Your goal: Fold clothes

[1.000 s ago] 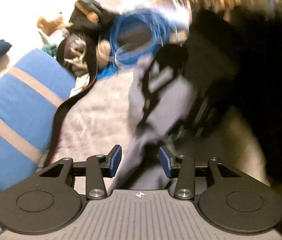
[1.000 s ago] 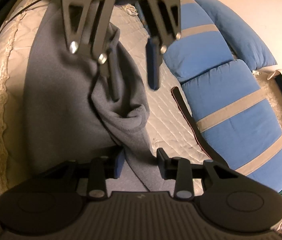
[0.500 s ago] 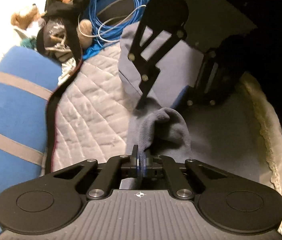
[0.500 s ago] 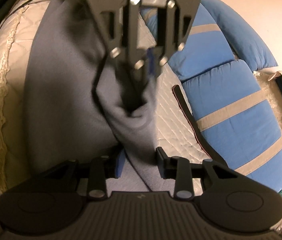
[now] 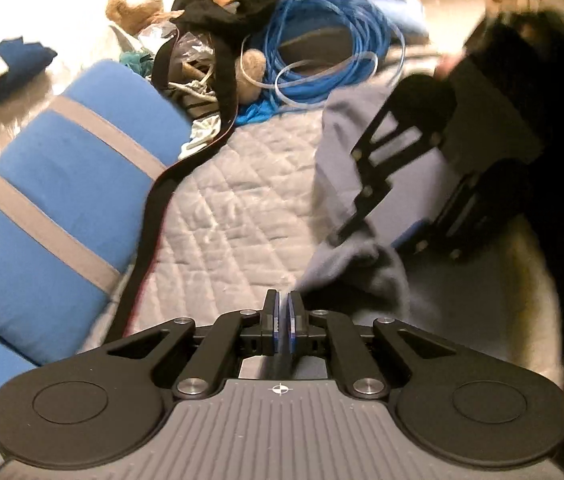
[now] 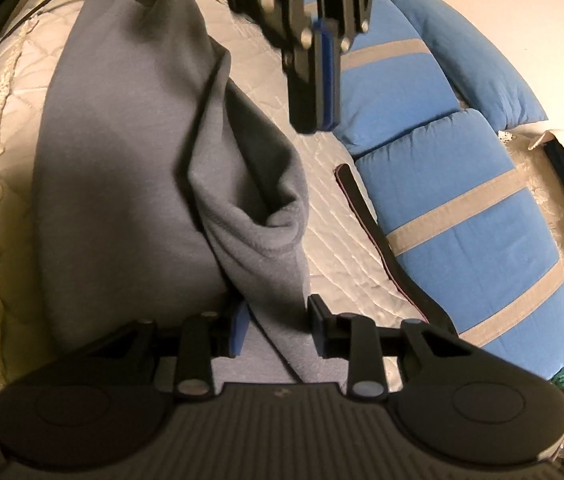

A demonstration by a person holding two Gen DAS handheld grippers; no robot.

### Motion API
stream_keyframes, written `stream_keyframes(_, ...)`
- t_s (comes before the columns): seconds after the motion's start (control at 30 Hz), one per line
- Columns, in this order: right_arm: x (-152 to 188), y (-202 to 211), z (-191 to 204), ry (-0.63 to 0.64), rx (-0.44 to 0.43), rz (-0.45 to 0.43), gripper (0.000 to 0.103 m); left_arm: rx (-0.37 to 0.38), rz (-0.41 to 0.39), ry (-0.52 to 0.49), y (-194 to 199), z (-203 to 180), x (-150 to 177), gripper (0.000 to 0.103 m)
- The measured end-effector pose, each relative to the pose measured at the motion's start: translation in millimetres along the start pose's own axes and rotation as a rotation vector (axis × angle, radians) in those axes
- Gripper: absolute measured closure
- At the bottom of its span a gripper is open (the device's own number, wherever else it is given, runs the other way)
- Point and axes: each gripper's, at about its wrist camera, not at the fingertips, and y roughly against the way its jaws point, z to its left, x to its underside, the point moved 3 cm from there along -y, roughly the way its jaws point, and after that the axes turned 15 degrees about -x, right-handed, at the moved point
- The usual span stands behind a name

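The garment (image 6: pixel 121 200), a grey fleece piece, lies on the quilt (image 6: pixel 342 240) with its long axis running away from the right gripper (image 6: pixel 275 330) toward the far edge of the bed. A raised fold of the garment stands along its right edge, beside the blue cushion (image 6: pixel 462 208).

The right gripper straddles the near end of this fold. Its jaws are opening; cloth lies between them, but the pads do not press on it.

The left gripper (image 5: pixel 283 322) is clenched, pads nearly touching, with nothing visible between them. In the right wrist view it hangs above the far part of the fold, clear of the cloth. In the left wrist view the fold lies ahead and slightly right of its tips.

Judgement: the right gripper is nearer the garment. The left must descend to the fold and open before any grasp
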Motion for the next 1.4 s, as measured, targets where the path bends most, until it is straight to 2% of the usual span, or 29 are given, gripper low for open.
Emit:
stream_keyframes(0.07, 0, -1, 0, 0.001, 0.005, 0.003, 0.055, 0.063, -0.051, 0.052, 9, 3, -1, 0.090)
stream_keyframes(0.13, 0, -1, -2, -0.001, 0.009, 0.005, 0.054, 0.083, -0.072, 0.106, 12, 3, -4, 0.059)
stream_keyframes(0.2, 1, -2, -3, -0.009, 0.018, 0.009, 0.052, 0.098, -0.081, 0.133, 12, -1, -6, 0.055)
stream_keyframes(0.27, 1, -2, -5, -0.021, 0.027, 0.011, 0.050, 0.110, -0.074, 0.133, 8, -8, -10, 0.055)
stream_keyframes(0.5, 3, -2, -9, -0.048, 0.043, 0.019, 0.050, 0.059, 0.002, 0.072, -21, -37, -13, 0.055)
stream_keyframes(0.7, 4, -2, -7, -0.037, 0.047, 0.024, 0.050, 0.059, 0.068, 0.233, -39, -24, -11, 0.055)
stream_keyframes(0.9, 5, -2, -1, -0.021, 0.051, 0.030, 0.049, 0.119, 0.113, 0.411, -51, -7, -5, 0.056)
stream_keyframes(0.97, 4, -2, -1, -0.021, 0.052, 0.030, 0.049, 0.133, 0.127, 0.452, -54, -3, -2, 0.065)
stream_keyframes(1.0, 4, -1, -1, -0.020, 0.052, 0.032, 0.049, 0.143, 0.134, 0.473, -55, -1, -1, 0.077)
stream_keyframes(1.03, 4, -1, 0, -0.018, 0.054, 0.033, 0.048, 0.158, 0.141, 0.495, -56, 0, 0, 0.084)
stream_keyframes(1.1, 3, 0, 0, -0.013, 0.059, 0.033, 0.048, 0.168, 0.146, 0.512, -57, 2, 1, 0.091)
stream_keyframes(1.17, 2, 2, 0, -0.013, 0.069, 0.031, 0.043, 0.140, 0.127, 0.489, -54, 2, -3, 0.092)
stream_keyframes(1.2, 2, 4, 0, -0.019, 0.074, 0.025, 0.036, 0.121, 0.113, 0.475, -51, 3, -5, 0.092)
stream_keyframes(1.3, -2, 13, -8, -0.081, 0.071, -0.019, 0.024, 0.036, 0.055, 0.424, -43, 7, -14, 0.093)
stream_keyframes(1.4, -7, 20, -18, -0.184, 0.057, -0.069, 0.025, -0.056, 0.001, 0.377, -39, 10, -23, 0.093)
